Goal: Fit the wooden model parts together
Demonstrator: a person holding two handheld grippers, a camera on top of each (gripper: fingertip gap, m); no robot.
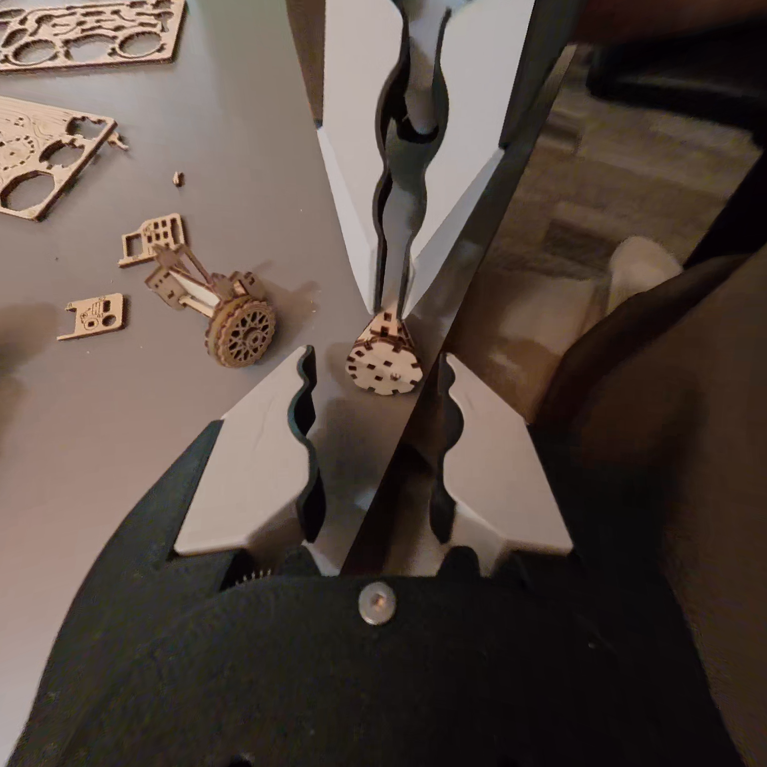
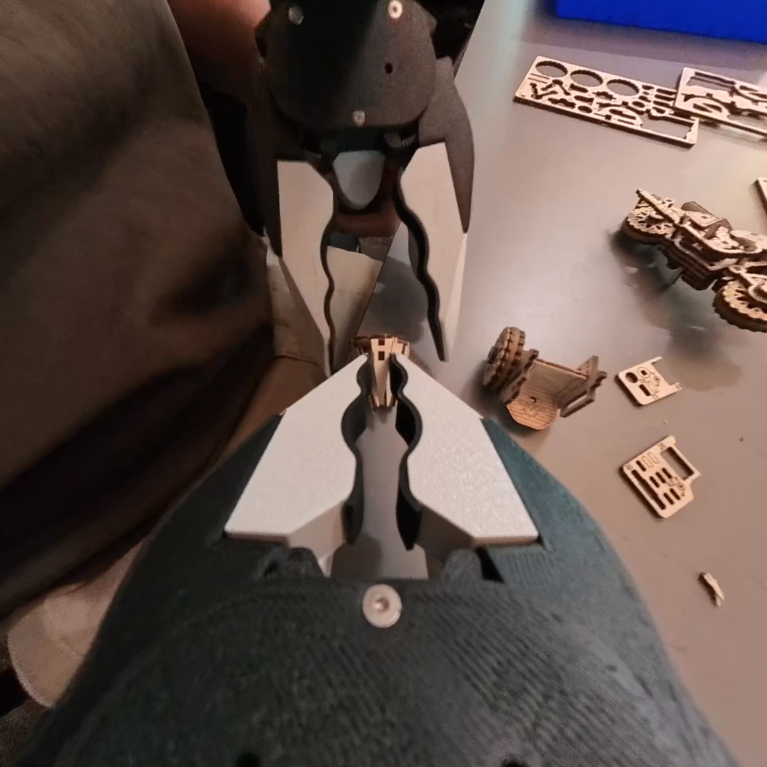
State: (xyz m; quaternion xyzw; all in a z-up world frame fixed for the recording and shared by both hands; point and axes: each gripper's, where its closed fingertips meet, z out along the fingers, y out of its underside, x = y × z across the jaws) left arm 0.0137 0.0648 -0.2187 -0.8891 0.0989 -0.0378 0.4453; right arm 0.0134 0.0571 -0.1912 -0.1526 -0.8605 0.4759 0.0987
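A small pale wooden drum part (image 1: 384,361) with dark slots is pinched at its top by my right gripper (image 1: 390,309), which comes in from the far side. In the right wrist view, my right gripper (image 2: 382,364) is shut on this part (image 2: 381,379). My left gripper (image 1: 375,357) is open, with its two fingertips on either side of the drum and apart from it. Its fingers (image 2: 427,290) show spread wide in the right wrist view. The drum is at the table's near edge; I cannot tell whether it touches the table.
On the grey table (image 1: 207,145) lie a wheel-and-frame assembly (image 1: 232,315), two flat cut pieces (image 1: 95,317) (image 1: 153,240), a tiny scrap (image 1: 178,178) and punched-out sheets (image 1: 83,33). A built motorcycle model (image 2: 705,257) stands farther off. A person's lap (image 1: 664,415) is beside the table edge.
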